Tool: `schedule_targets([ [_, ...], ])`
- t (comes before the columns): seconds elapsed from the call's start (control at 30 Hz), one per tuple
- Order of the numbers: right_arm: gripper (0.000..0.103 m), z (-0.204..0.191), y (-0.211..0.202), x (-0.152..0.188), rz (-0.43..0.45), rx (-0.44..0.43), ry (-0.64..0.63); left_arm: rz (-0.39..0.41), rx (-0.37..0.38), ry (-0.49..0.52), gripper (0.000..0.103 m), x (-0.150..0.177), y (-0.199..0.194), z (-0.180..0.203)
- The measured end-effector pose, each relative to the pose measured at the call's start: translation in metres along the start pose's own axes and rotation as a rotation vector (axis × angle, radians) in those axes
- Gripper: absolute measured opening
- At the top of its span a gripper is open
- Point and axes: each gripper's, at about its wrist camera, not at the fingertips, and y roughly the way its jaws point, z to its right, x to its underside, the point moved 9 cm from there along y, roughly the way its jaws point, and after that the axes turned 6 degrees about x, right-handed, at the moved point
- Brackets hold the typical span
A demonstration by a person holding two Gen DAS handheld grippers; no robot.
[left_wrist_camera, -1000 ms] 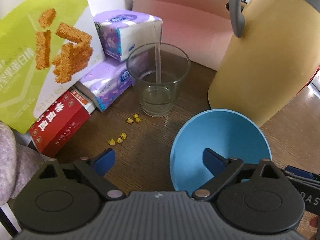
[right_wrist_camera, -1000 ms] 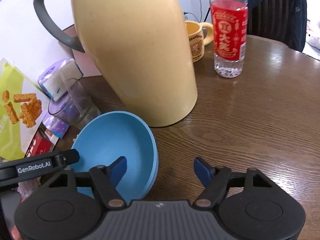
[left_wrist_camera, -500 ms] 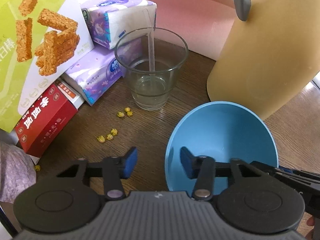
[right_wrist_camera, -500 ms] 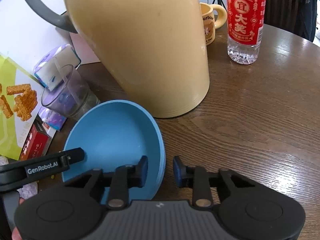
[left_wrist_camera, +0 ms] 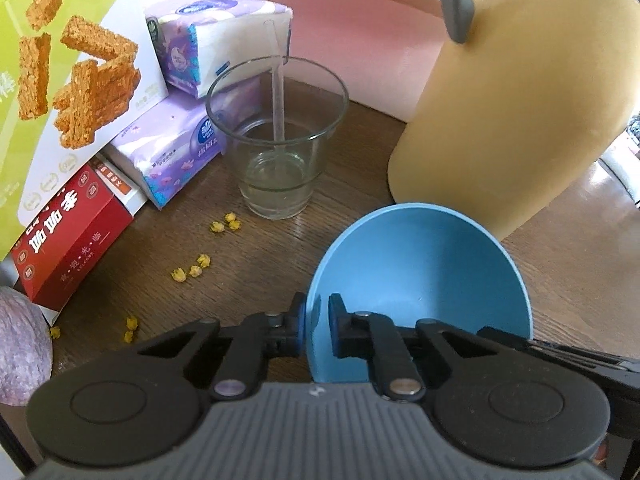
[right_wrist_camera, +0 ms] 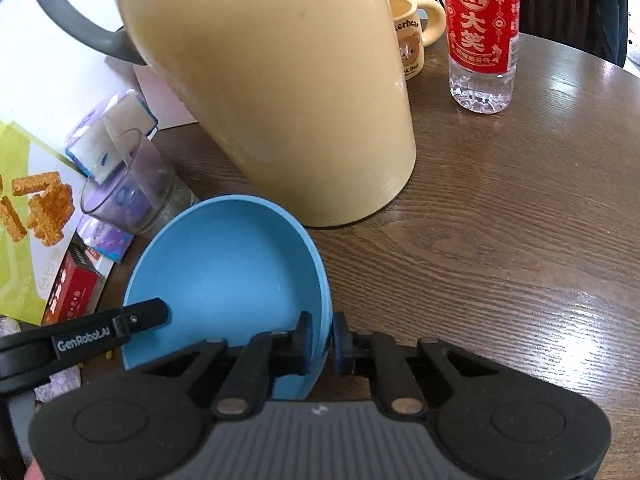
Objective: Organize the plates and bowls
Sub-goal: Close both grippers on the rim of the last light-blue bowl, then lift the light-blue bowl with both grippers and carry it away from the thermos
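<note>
A blue bowl (left_wrist_camera: 420, 280) stands on the brown wooden table (right_wrist_camera: 500, 240), tilted, close in front of a tall yellow jug (right_wrist_camera: 272, 80). My left gripper (left_wrist_camera: 317, 326) is closing on the bowl's near left rim, one pad outside and one inside, both touching the wall. In the right wrist view the same bowl (right_wrist_camera: 228, 268) has its right rim between the pads of my right gripper (right_wrist_camera: 322, 338), whose jaws are closing and pinch the wall. A finger of the left gripper (right_wrist_camera: 136, 320) reaches over the bowl's left rim there.
A glass (left_wrist_camera: 276, 140) with a straw and a little water stands left of the jug. Tissue packs (left_wrist_camera: 180, 152), a green snack box (left_wrist_camera: 60, 80) and a red box (left_wrist_camera: 68, 240) crowd the left. Yellow crumbs (left_wrist_camera: 192, 270) dot the table. A red-labelled bottle (right_wrist_camera: 480, 32) and a mug (right_wrist_camera: 412, 40) stand behind.
Both grippers went from wide open astride the bowl's rim to closed on it, the left on the left rim, the right on the right rim. Both hands edged slightly forward.
</note>
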Motion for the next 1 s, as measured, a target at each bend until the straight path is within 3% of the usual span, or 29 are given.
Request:
schedule_targets([
  [0.57, 0.01, 0.011, -0.06, 0.01, 0.072, -0.012, 0.015, 0.074, 0.033, 0.033, 0.013, 0.005, -0.057, 0.024],
  [1.0, 0.01, 0.017, -0.126, 0.043, 0.137, -0.02, 0.006, 0.152, 0.057, 0.041, 0.013, 0.04, -0.121, 0.04],
])
